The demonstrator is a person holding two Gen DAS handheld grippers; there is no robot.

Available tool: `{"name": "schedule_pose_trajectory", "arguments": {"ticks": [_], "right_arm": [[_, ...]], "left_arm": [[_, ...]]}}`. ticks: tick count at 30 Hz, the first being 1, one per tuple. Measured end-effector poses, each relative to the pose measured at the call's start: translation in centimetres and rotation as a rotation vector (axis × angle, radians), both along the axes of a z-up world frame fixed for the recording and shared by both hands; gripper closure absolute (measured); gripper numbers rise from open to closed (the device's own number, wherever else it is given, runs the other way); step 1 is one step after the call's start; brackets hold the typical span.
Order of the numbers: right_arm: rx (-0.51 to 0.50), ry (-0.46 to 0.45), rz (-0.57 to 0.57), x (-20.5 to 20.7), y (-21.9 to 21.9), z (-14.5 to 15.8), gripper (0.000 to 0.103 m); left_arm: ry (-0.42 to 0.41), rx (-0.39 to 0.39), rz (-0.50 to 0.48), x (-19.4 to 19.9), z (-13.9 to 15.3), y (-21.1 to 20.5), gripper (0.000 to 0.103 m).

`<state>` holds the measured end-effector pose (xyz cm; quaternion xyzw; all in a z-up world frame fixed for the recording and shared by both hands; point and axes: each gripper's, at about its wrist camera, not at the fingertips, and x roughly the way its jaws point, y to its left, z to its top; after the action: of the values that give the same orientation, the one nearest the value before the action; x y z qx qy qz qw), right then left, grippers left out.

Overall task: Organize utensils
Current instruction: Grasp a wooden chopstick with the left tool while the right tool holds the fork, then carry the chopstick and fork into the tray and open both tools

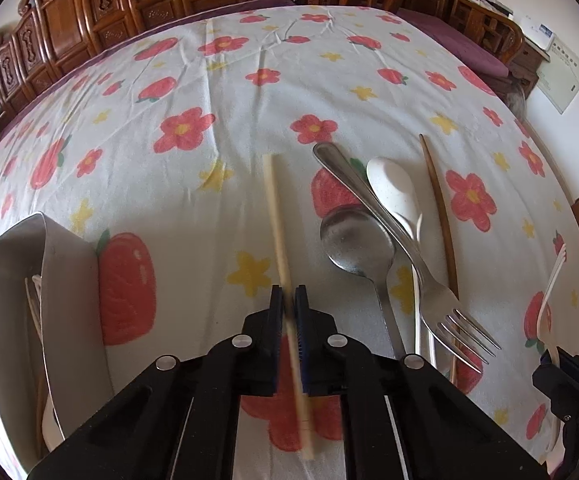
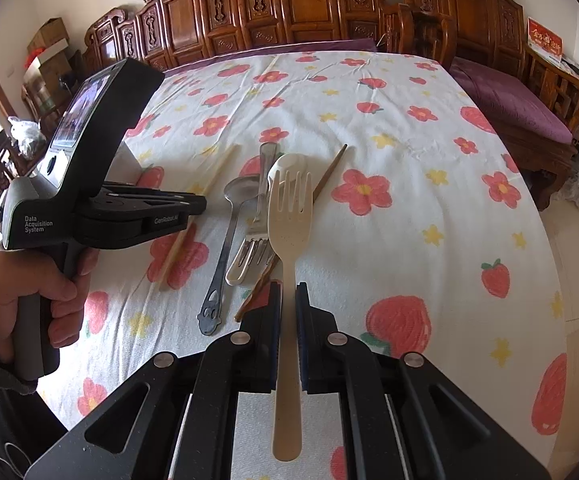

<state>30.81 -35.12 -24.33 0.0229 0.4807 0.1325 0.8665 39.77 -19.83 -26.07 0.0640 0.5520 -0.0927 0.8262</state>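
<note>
My left gripper is shut on a pale chopstick that points away over the flowered cloth. My right gripper is shut on a cream plastic fork, tines forward, held above the table. On the cloth lie a metal spoon, a metal fork, a white plastic spoon and a dark brown chopstick, overlapping in a pile. A grey utensil tray at the left holds several pale utensils. The right gripper with the cream fork shows at the left wrist view's right edge.
The table is covered by a white cloth with red flowers. Carved wooden chairs and a purple cushioned bench stand behind it. The left gripper body and hand fill the right wrist view's left side.
</note>
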Motion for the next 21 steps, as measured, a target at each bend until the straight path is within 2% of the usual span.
{"name": "schedule_pose_trajectory", "arguments": {"ticks": [9, 21], "right_arm": [[-0.012, -0.004, 0.025, -0.1, 1.0, 0.1, 0.094], [0.016, -0.032, 0.048, -0.3, 1.7, 1.2, 0.094]], "left_arm": [[-0.003, -0.007, 0.010, -1.8, 1.0, 2.0, 0.099], [-0.103, -0.059, 0.008, -4.7, 7.0, 4.4, 0.099]]}}
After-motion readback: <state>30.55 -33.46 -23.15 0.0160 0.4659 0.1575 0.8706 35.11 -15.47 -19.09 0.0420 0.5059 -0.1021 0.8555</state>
